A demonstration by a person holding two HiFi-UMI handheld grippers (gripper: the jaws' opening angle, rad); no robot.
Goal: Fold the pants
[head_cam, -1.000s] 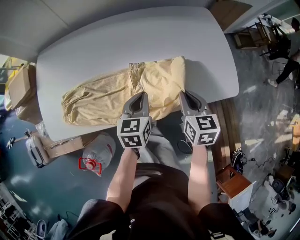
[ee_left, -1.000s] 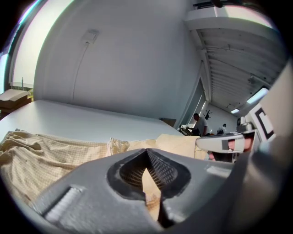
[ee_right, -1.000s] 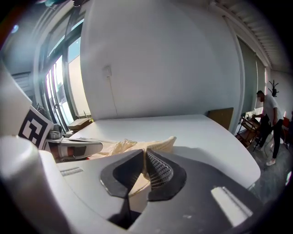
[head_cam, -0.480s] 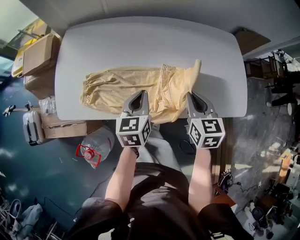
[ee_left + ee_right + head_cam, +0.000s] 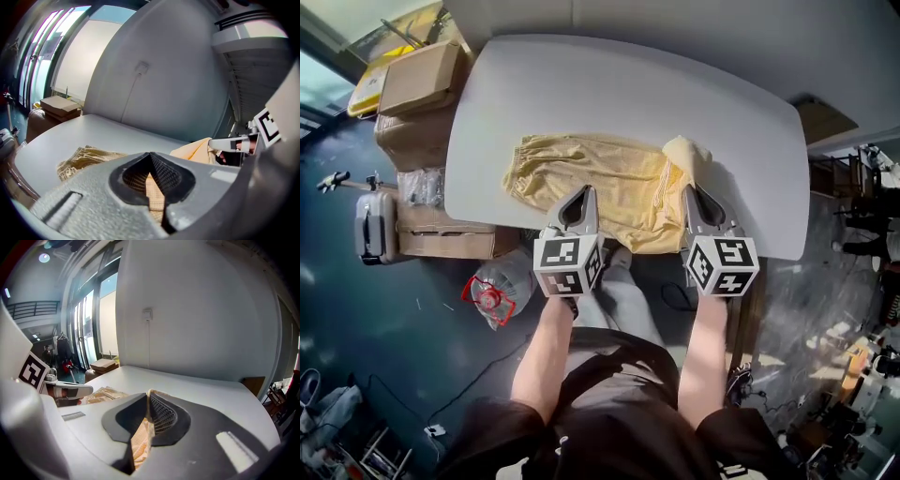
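Head view: pants [image 5: 600, 178] lie lengthwise across the near half of the table [image 5: 675, 94], cuffs to the left, waist end to the right. Left gripper [image 5: 579, 191] bites the near edge around mid-length. Right gripper [image 5: 693, 191] bites at the waist end, where a lump of cloth stands up off the surface. Boxes [image 5: 417, 80] and a water bottle [image 5: 499, 289] sit on the floor to the left, clear of the work.

Left gripper view: jaws closed, a strip of yellow weave pinched between the pads. The cuff end lies flat on the table beyond, and the other gripper holds raised cloth at right. Head view can't confirm the pinch; this one does.

Right gripper view: jaws closed on a fold of the same cloth, which hangs down through the gap. The head view gives no sign of that hanging slack.

My read: this is the start of a fold, both grips set, nothing laid over yet. Next move needs both hands lifting together and carrying the waist end over toward the cuffs, keeping the edge taut so the lump flattens out. Neither gripper view shows the full layout, so alignment has to be checked from the head view.
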